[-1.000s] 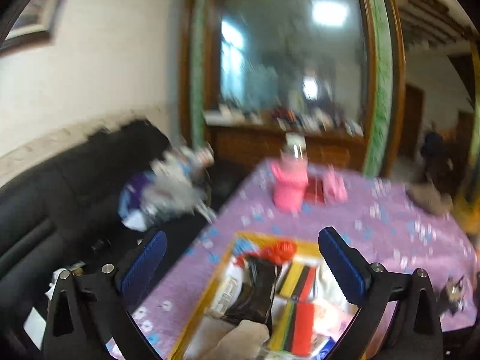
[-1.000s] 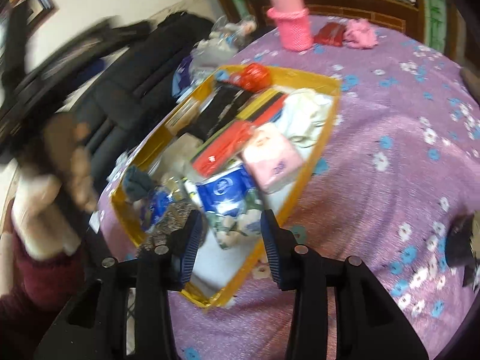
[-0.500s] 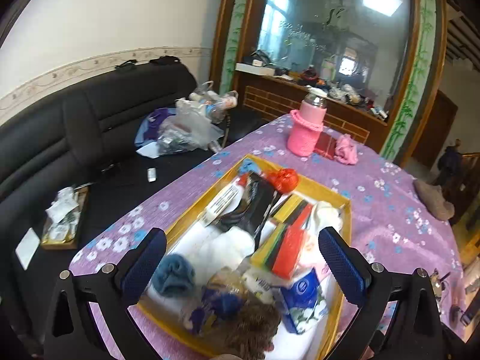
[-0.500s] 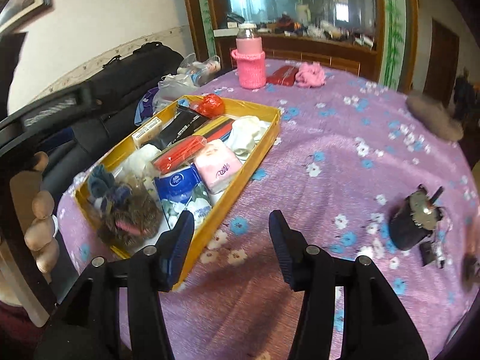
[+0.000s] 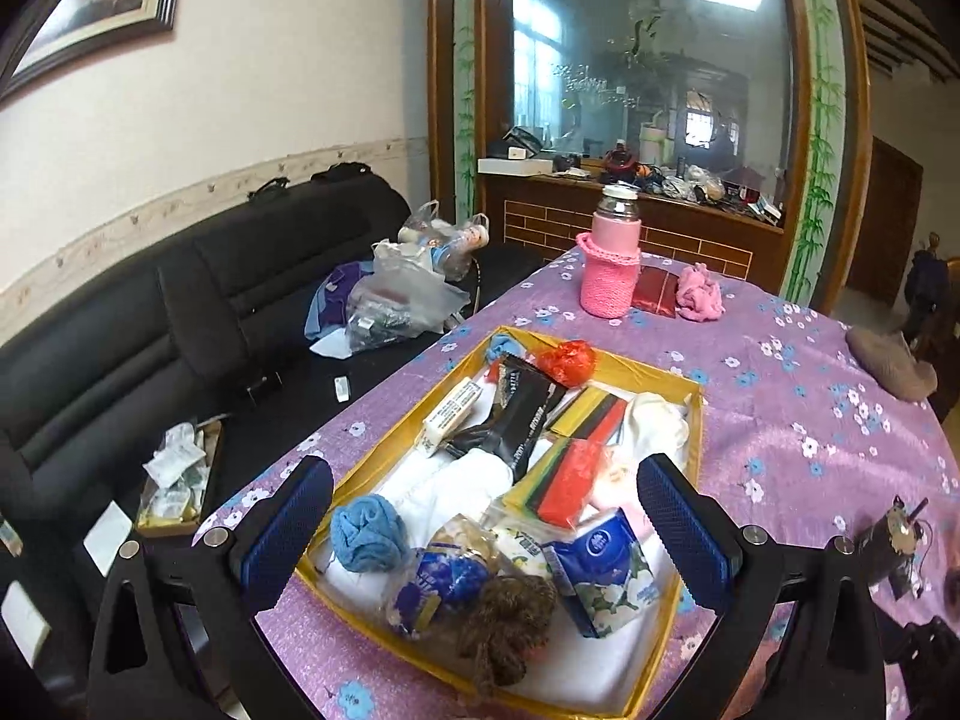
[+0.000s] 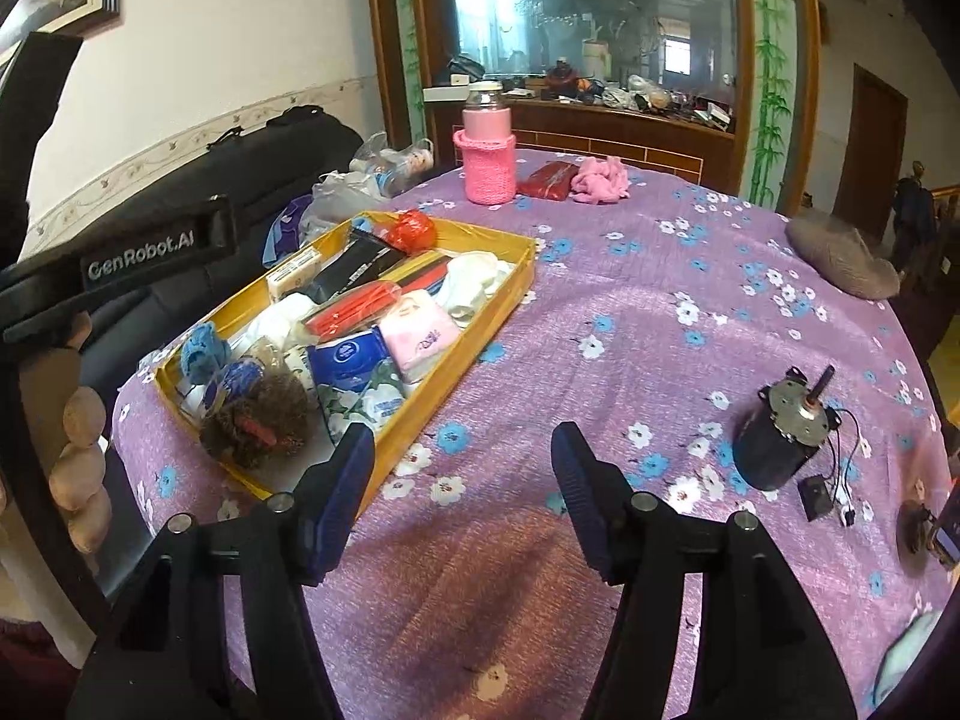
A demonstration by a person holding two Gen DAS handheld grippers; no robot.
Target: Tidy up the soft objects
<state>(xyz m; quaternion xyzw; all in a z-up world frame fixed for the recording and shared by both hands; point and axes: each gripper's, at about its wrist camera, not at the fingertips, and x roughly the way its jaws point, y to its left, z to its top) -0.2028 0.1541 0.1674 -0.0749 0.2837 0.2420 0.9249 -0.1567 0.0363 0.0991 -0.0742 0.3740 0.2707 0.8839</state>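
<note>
- I am holding my left gripper [image 5: 483,516] over the near end of the shallow yellow cardboard tray [image 5: 695,420], its blue-padded jaws standing wide apart with nothing pressed between them.
- Between and just ahead of those jaws are lying a rolled light-blue cloth [image 5: 367,531], a brown fuzzy yarn ball [image 5: 507,612] and a blue-and-white tissue pack [image 5: 603,564].
- I am holding my right gripper [image 6: 459,480] above the bare purple flowered tablecloth [image 6: 630,312]; its jaws have just been opening and are gripping nothing.
- The tray is sitting ahead and to the left of my right gripper, touching neither jaw.
- A black cylindrical motor with wires [image 6: 780,438] is standing to its right.
</note>
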